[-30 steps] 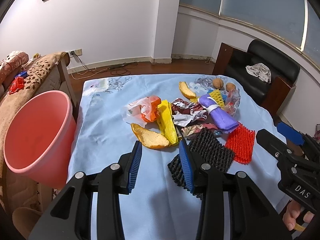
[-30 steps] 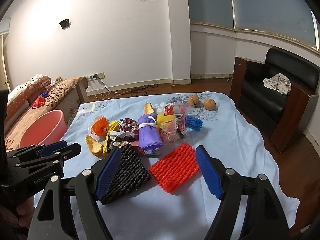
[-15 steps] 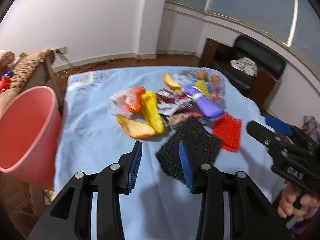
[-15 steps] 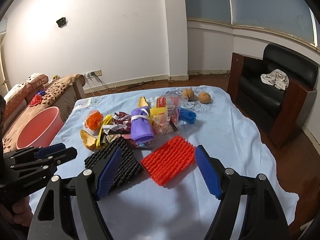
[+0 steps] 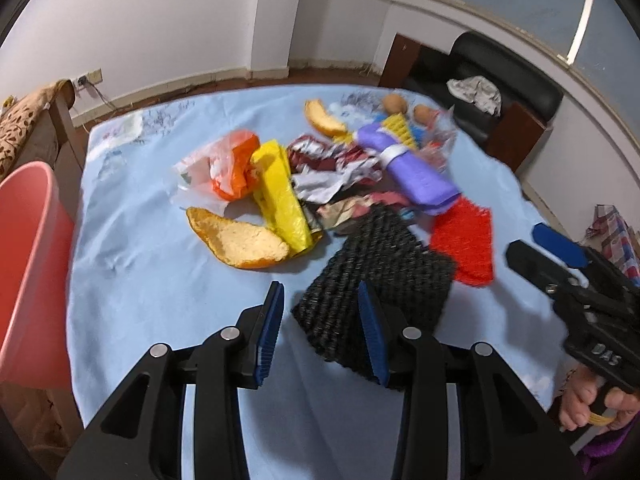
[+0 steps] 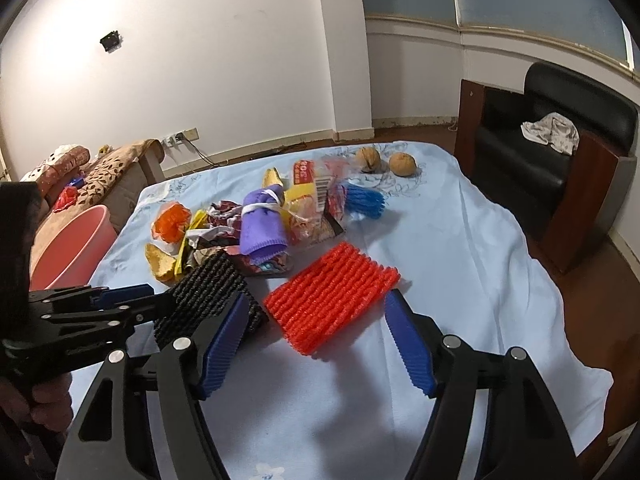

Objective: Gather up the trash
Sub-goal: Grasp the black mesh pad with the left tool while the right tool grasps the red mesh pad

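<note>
A pile of trash lies on the blue-clothed table (image 5: 140,280): a black foam net (image 5: 376,276), a red foam net (image 6: 332,300), an orange peel (image 5: 240,240), a yellow wrapper (image 5: 280,196), an orange bag (image 5: 232,168) and a purple roll (image 5: 416,176). My left gripper (image 5: 322,320) is open just above the black net's near corner, which lies between its jaws without being pinched. My right gripper (image 6: 316,312) is closing, its jaws on either side of the red net and not pressing on it. A pink bin (image 5: 28,260) stands off the table's left edge.
Two walnuts (image 6: 384,160) and a blue foam net (image 6: 364,200) sit behind the pile. A black armchair (image 6: 540,152) with a rag on it stands to the right. Left of the bin is a sofa with a brown cover (image 6: 112,160). A hand (image 5: 584,404) holds the right gripper's handle.
Both grippers have dipped toward the table. The left one has come nearer to the black net, and the right one's jaws have narrowed a little around the red net.
</note>
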`<state>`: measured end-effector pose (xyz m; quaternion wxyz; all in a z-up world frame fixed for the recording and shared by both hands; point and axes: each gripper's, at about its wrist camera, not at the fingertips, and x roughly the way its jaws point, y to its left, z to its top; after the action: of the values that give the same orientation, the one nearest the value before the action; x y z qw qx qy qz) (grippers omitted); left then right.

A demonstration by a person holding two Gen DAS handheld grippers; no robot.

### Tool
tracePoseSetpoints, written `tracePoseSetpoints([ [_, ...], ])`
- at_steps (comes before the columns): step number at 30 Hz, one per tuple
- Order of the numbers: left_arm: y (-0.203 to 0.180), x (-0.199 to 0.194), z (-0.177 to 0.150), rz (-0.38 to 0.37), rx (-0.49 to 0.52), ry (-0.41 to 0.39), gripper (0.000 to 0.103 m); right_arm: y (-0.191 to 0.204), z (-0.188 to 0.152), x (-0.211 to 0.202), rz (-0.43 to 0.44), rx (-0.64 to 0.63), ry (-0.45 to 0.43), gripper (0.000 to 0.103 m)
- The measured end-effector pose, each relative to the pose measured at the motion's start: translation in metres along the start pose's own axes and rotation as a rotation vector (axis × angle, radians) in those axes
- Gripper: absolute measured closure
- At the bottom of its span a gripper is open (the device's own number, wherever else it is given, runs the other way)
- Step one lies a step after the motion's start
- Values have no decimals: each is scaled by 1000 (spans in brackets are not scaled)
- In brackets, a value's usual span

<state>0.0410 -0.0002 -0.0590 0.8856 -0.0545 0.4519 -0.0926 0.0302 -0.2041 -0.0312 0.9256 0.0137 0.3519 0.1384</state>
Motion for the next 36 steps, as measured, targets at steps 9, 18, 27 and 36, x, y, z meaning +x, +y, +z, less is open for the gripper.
tracePoseSetpoints([
  [9, 3, 6, -2, -24, -3, 1, 92, -9, -1, 16, 4, 42, 58, 33],
  [18, -2, -20, -6, -64, -11, -74, 95, -11, -4, 31, -2, 78, 120, 44],
  [27, -4, -40, -7, -92, -14, -112, 95, -19, -8, 30, 27, 139, 163, 93],
  [36, -1, -67, -6, -98, -34, -185, 95, -5, 7, -14, -6, 63, -7, 95],
])
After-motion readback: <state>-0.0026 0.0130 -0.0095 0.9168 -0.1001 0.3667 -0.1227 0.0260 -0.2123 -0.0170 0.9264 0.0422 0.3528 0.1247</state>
